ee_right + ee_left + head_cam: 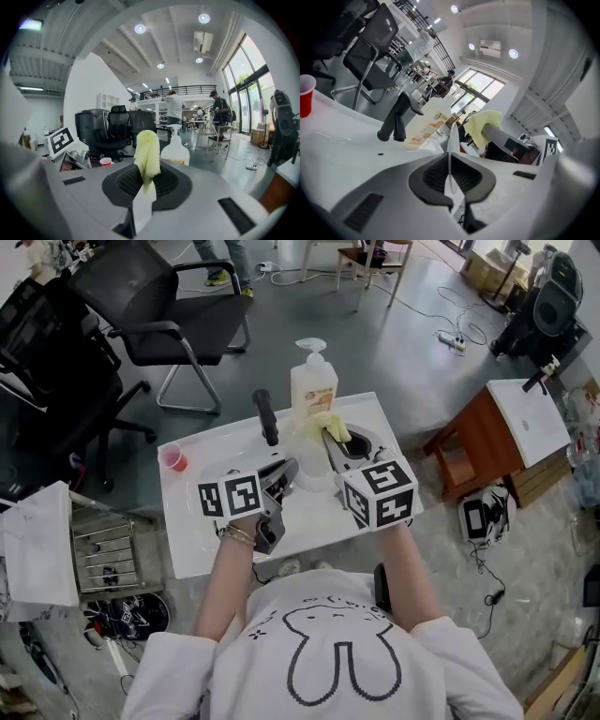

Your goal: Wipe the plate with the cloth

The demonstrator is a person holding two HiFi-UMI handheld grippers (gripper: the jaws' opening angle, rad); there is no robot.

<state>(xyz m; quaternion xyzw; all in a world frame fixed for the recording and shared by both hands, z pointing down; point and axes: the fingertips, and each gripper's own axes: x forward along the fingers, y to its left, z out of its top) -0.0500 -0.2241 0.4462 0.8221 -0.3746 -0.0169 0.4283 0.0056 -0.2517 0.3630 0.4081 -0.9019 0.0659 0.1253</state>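
Note:
A thin white plate [451, 140] stands edge-on between the pads of my left gripper [451, 174], which is shut on its rim. In the head view the plate [311, 465] hangs over the white washbasin top [202, 531], with the left gripper [284, 472] at its left side. My right gripper [330, 442] is shut on a yellow cloth [338, 430], just right of the plate. In the right gripper view the cloth [146, 157] sticks up out of that gripper's shut jaws [145, 183]. The left gripper view shows the cloth [482, 126] a little beyond the plate.
A soap pump bottle [313, 382] and a black faucet [266, 416] stand at the basin's far edge. A red cup [173, 459] sits at the left. The drain [363, 448] lies under the right gripper. Black office chairs [159, 306] stand behind, a wooden cabinet [487, 432] to the right.

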